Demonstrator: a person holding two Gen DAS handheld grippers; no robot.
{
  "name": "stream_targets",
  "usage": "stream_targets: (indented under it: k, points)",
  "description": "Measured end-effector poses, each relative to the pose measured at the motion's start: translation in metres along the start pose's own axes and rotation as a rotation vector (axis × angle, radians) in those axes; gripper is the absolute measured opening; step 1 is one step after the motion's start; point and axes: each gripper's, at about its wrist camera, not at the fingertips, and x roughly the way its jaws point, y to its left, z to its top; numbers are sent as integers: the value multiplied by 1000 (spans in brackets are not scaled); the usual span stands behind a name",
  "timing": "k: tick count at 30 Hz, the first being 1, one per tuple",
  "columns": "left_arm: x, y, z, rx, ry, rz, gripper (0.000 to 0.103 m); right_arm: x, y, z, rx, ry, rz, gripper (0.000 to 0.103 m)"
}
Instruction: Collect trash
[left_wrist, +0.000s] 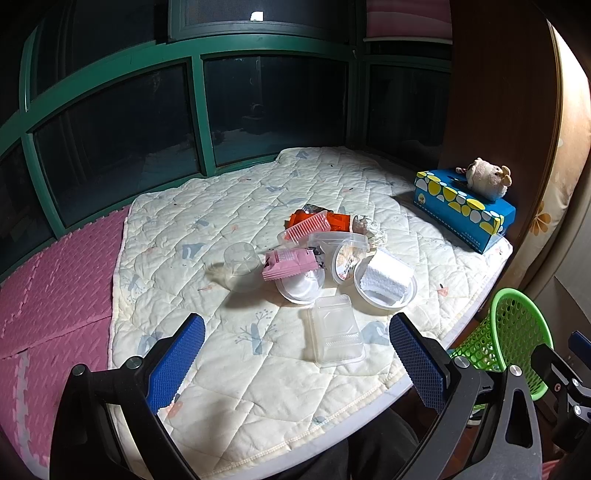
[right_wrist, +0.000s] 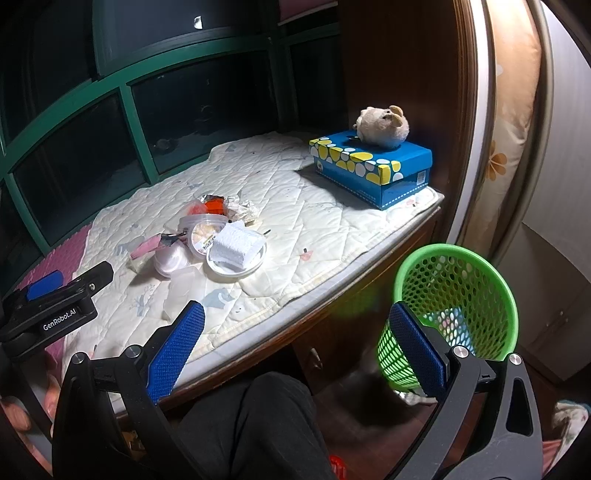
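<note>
The trash pile (left_wrist: 325, 254) lies on the quilted pad (left_wrist: 236, 206) of the window seat, with a clear clamshell tray (left_wrist: 334, 330) at its near edge. Left claw (left_wrist: 297, 363) hangs spread and empty, near that tray. Right claw (right_wrist: 295, 352) is spread and empty too, past the pad's edge, beside the green basket (right_wrist: 458, 295) that stands below, right of the pile.

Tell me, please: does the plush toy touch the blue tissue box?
Touching. In the right wrist view the plush toy sits directly on top of the blue tissue box, with no gap under it. Both grippers are far from it.
</note>
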Motion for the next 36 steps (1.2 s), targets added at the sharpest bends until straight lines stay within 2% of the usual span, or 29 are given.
stream_targets:
  k: [13,24,30,36]
  points:
    - [1,-1,-1,-3,0,3,97,7,3,2,-16,2,11,99]
    - [17,10,8,-2,19,8,97,19,6,8,-51,4,36,99]
    - [27,22,14,-5,26,25,97,34,12,15,-102,15,77,99]
    - [36,40,20,-16,32,40,97,53,21,22,-167,38,158,99]
